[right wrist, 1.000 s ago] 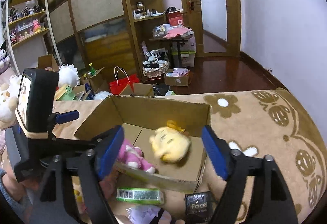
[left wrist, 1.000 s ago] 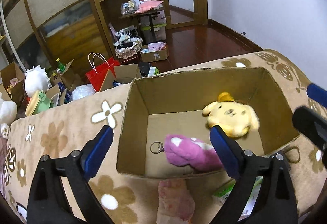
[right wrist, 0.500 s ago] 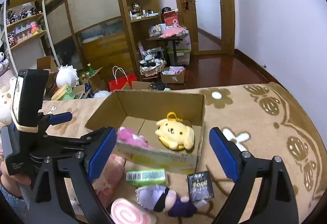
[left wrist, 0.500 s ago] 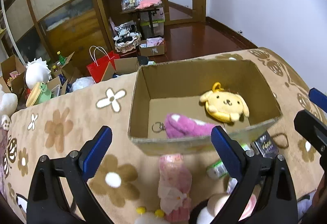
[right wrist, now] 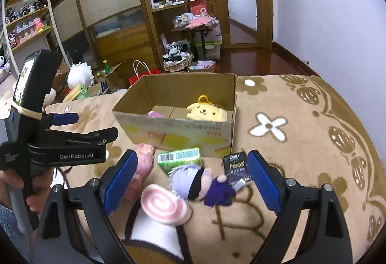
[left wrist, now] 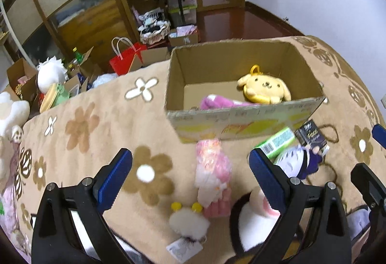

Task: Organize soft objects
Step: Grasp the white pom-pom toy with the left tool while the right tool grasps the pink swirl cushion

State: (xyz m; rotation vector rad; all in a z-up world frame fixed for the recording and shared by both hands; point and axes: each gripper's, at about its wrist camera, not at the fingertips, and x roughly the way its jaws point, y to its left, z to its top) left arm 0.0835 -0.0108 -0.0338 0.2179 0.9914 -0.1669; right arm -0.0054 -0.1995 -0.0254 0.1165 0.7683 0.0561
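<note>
An open cardboard box [left wrist: 243, 119] [right wrist: 173, 127] sits on the flowered brown blanket. Inside lie a yellow dog plush [left wrist: 263, 91] [right wrist: 207, 112] and a pink plush [left wrist: 217, 102] [right wrist: 155, 114]. In front of the box lie a pink doll [left wrist: 212, 172] [right wrist: 142, 167], a purple-haired doll [left wrist: 299, 160] [right wrist: 197, 182], a pink-swirl plush [right wrist: 161, 206] [left wrist: 255, 213] and a small white fluffy plush [left wrist: 188, 223]. My left gripper [left wrist: 190, 179] is open and empty above the pink doll. My right gripper [right wrist: 193, 182] is open and empty above the purple-haired doll.
A green packet [left wrist: 277, 143] [right wrist: 179, 158] and a dark "Face" packet [left wrist: 311, 136] [right wrist: 235, 165] lie by the box front. The left gripper's body [right wrist: 48, 143] stands left in the right wrist view. Beyond the blanket edge are boxes, a red bag [left wrist: 125, 59] and shelves.
Both grippers have pulled back and away from the box. The toys in front of the box have come into view. Both stay open.
</note>
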